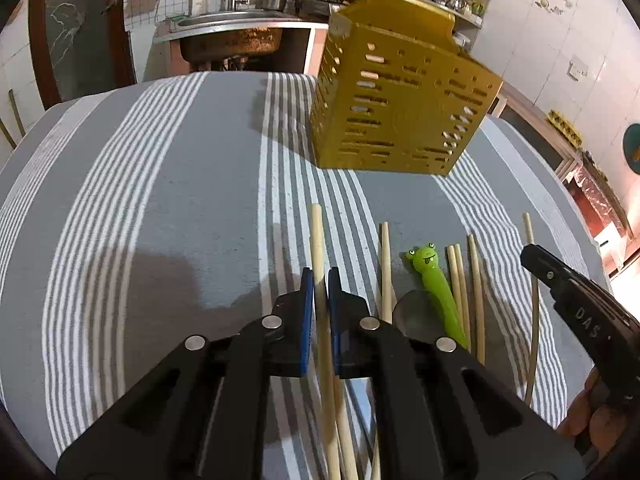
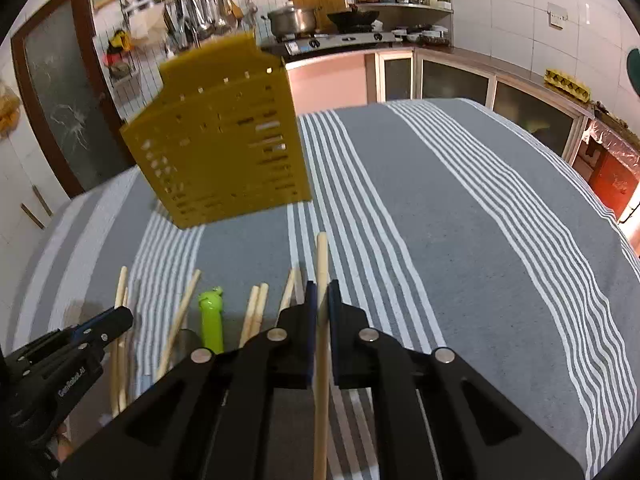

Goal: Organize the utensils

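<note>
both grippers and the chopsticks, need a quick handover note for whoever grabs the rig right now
Left gripper: shut on one chopstick.
Right gripper: shut on another chopstick.
Yellow holder stands on the striped cloth beyond the utensils.
Loose chopsticks, the frog-handled spoon lie on the cloth.
Done: two picked up.
Left: everything into the holder.

Tablecloth [image 1: 160, 200] looks like matt woven cotton, chopsticks [image 1: 318, 240] pale bare wood, yellow holder [image 1: 400, 112] slotted plastic, frog-handled spoon [image 1: 434, 280] glossy plastic.
</note>
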A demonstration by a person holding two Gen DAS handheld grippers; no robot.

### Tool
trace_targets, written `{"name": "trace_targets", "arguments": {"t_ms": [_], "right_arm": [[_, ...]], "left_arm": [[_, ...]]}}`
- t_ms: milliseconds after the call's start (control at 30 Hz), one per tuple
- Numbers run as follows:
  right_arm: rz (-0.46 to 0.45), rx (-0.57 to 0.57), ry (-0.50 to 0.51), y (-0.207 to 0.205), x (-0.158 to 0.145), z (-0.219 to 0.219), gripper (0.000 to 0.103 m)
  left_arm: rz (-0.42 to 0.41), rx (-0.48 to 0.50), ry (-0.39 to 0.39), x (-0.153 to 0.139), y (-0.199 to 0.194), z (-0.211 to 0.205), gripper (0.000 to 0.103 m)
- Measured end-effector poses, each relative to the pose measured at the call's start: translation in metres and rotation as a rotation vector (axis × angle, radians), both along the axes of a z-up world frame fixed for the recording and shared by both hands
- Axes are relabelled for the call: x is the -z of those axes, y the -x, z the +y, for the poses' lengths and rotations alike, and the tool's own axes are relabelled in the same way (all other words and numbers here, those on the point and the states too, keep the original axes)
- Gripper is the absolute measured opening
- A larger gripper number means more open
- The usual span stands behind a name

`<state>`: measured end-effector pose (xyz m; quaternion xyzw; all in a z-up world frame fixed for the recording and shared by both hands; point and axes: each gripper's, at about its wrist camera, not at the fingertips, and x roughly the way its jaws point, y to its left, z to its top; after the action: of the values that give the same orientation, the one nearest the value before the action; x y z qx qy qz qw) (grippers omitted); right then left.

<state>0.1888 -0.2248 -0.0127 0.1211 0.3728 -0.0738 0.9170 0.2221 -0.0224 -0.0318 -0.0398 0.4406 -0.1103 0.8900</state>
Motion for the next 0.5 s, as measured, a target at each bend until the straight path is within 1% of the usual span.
{"name": "trace_targets", "arguments": {"t_ms": [133, 300, 500], "right_arm": [[-0.031, -0.012, -0.012, 0.005, -0.007, -0.002, 0.006], [-0.068, -0.023, -0.029, 0.012, -0.014, -0.005, 0.006], [-0.079, -0.034, -0.040, 0.014, -0.013, -0.005, 0.006]], "left_arm": [[-0.043, -0.007, 0.017, -0.011, 0.008, 0.007, 0.006], [-0.071, -0.012, 0.032, -0.021, 0.015, 0.013, 0.006], [-0.097, -0.006, 0.036, -0.031, 0.020, 0.014, 0.006]]}}
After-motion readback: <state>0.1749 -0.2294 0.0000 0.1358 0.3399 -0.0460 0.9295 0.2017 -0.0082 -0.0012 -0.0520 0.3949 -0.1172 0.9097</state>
